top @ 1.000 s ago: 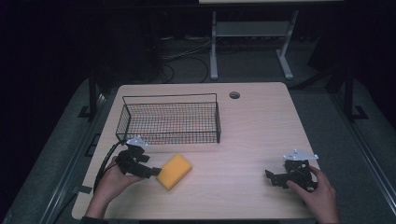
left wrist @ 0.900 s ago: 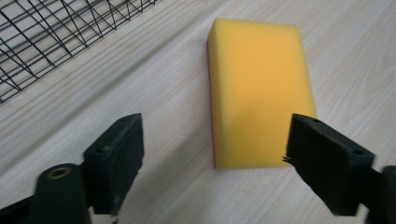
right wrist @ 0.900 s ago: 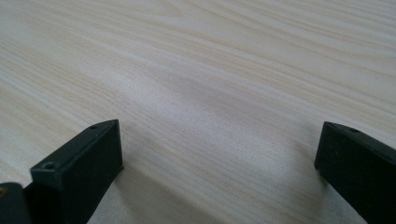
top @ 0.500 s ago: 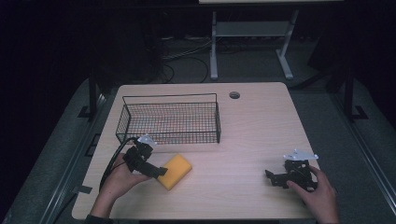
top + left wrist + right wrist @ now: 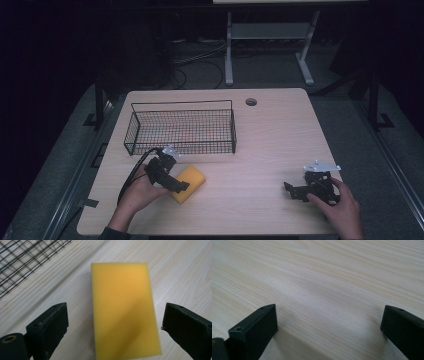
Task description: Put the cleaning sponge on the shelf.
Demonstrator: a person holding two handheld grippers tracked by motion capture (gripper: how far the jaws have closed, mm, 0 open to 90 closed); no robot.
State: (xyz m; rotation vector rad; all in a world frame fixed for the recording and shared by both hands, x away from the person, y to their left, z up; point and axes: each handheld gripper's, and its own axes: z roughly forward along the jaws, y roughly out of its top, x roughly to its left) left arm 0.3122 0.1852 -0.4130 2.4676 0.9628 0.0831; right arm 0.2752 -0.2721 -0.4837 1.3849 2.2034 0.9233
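A yellow sponge (image 5: 194, 179) lies flat on the wooden table (image 5: 280, 140), just in front of a black wire basket (image 5: 180, 131). My left gripper (image 5: 181, 186) reaches over the sponge's left end. In the left gripper view the sponge (image 5: 125, 310) sits between the two black jaws of my left gripper (image 5: 116, 308), with a gap on each side. These jaws have just been opening and stand open, with the pads off the sponge. My right gripper (image 5: 292, 191) rests at the table's front right in a hand. It is open over bare wood (image 5: 329, 307).
The wire basket holds nothing that I can see; its corner shows at the upper left of the left gripper view (image 5: 20, 260). A round cable hole (image 5: 251, 102) is at the table's far edge. A cable trails from the left gripper toward the front left.
My left gripper has moved right, from beside the sponge to over its left end. The sponge and the right gripper have stayed where they were.
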